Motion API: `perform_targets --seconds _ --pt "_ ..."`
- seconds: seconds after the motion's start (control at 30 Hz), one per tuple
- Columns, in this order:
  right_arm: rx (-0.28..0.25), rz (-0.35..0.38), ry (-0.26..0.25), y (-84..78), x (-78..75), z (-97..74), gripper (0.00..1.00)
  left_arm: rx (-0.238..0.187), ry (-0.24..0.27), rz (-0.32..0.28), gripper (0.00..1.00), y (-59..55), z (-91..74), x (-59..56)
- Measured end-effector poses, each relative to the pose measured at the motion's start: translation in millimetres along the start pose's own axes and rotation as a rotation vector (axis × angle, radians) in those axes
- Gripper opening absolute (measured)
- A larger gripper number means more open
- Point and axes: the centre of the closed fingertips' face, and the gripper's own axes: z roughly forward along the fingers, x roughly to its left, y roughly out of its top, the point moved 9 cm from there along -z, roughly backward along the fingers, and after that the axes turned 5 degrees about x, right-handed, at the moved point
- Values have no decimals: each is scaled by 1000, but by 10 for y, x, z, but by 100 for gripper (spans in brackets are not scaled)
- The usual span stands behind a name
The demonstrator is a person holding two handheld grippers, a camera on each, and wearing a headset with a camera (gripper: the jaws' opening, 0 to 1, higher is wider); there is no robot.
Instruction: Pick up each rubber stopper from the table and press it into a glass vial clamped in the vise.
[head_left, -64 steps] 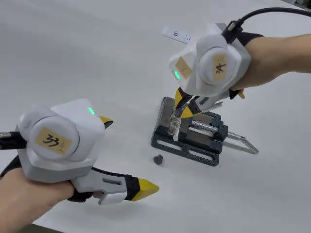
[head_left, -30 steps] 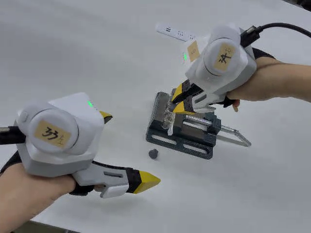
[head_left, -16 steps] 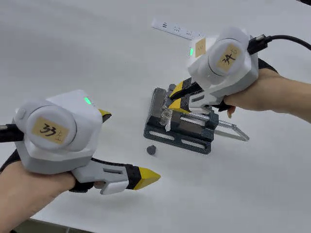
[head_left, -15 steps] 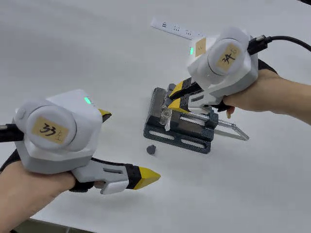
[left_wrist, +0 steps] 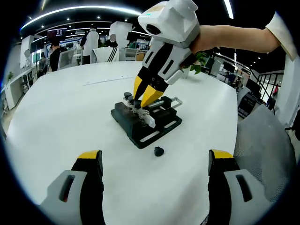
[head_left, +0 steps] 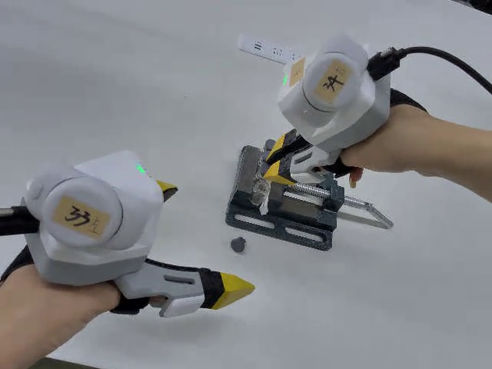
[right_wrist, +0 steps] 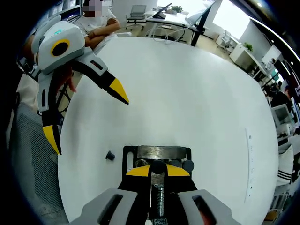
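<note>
A rubber stopper [right_wrist: 157, 167] is gripped in the closed right tongs [head_left: 269, 165], just above the glass vial [head_left: 260, 189] clamped upright in the vise [head_left: 280, 223]; the left tongs [head_left: 206, 237] are held open, well apart.

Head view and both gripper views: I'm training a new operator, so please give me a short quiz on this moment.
1. True or false: the left gripper is shut.
2. The loose stopper lies: A, on the table beside the vise; B, in the vise; C, in the left gripper.
3. What does the right gripper hold?
Key: 1 false, it is open; 2 A; 3 a stopper, at the vise.
</note>
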Motion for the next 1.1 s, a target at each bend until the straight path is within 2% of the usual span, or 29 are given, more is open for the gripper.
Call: perform_targets --seconds 0.07,0.2,0.5,0.9,1.1 --pt "6 -6 19 11 -24 -8 4 0 0 3 92 0 -5 1" --pt "22 -89 35 18 -23 -12 4 3 2 3 92 -5 -13 6" --pt "6 -141 45 -8 -46 -10 6 3 9 -2 92 -15 -19 9" --pt "-7 -166 36 -13 -58 -33 8 2 10 0 92 2 -6 13" --pt "-34 -165 35 16 -82 -173 8 -5 26 5 92 6 -29 48"
